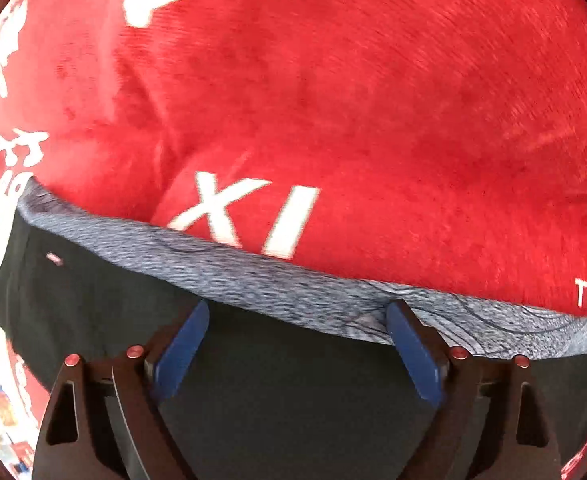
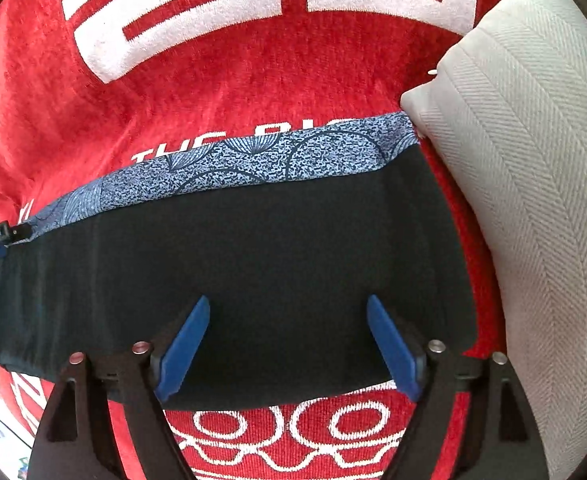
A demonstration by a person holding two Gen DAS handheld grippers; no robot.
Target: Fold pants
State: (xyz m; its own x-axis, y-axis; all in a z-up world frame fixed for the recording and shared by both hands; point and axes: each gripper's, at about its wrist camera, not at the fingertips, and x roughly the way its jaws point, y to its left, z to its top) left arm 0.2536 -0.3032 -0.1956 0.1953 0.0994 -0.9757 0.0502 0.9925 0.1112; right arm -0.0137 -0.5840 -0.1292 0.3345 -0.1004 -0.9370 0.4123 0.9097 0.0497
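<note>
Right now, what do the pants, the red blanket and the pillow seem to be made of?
Pants: smooth matte black knit, probably stretchy, with a blue-grey printed band along one edge.
Blanket: plush red pile, likely chenille or fleece, since fine fuzzy ribs show; the white letters look woven in.
Pillow: grey woven cloth with a herringbone pattern, perhaps cotton.
</note>
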